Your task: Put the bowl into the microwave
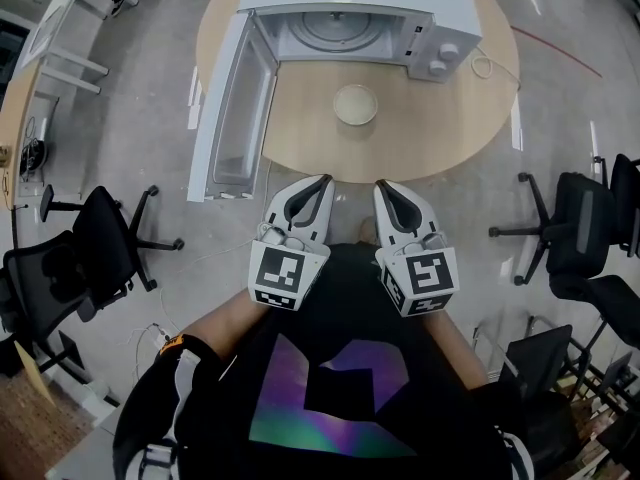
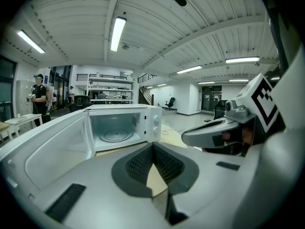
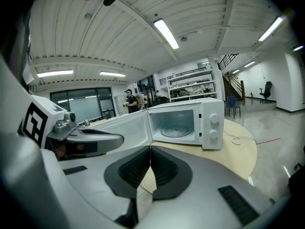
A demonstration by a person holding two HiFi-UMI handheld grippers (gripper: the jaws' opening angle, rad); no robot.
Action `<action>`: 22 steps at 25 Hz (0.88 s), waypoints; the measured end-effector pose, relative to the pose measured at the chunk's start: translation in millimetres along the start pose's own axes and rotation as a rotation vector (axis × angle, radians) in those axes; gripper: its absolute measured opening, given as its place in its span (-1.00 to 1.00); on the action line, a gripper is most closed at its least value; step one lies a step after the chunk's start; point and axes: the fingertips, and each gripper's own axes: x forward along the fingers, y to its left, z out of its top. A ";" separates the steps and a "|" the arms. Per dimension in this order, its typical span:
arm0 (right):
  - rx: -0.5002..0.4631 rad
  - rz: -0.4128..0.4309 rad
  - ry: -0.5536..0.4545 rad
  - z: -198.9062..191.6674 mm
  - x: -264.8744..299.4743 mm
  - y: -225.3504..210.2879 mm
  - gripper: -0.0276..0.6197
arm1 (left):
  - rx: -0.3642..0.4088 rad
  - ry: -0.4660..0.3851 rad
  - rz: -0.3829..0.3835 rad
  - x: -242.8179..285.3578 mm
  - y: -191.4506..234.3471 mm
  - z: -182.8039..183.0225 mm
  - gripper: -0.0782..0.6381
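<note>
A pale, shallow bowl (image 1: 355,104) stands on the round wooden table (image 1: 450,128), just in front of the white microwave (image 1: 350,18). The microwave's door (image 1: 235,108) hangs wide open to the left, and its cavity holds only the glass turntable (image 2: 114,135). My left gripper (image 1: 322,181) and right gripper (image 1: 384,187) hover side by side at the table's near edge, short of the bowl. Both are shut with nothing between the pads. In the gripper views the microwave (image 3: 188,123) faces me beyond the closed jaws, and the bowl is hidden there.
A white power cable (image 1: 490,66) trails from the microwave across the table's right side. Black office chairs stand on the floor at the left (image 1: 90,248) and at the right (image 1: 590,218). A white desk (image 1: 40,58) stands far left. A person (image 2: 38,97) stands far off.
</note>
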 end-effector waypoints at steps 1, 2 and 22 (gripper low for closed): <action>0.000 0.007 -0.001 -0.2 -0.9 -2.0 -0.87 | -0.002 0.001 0.008 0.9 -1.6 0.2 -0.65; 0.000 0.014 -0.002 -0.1 -1.8 -4.0 -0.87 | -0.004 0.001 0.016 1.9 -3.3 0.5 -0.65; -0.041 0.151 -0.020 2.6 -13.6 -35.3 -0.87 | -0.017 -0.018 0.169 14.9 -31.8 7.3 -0.65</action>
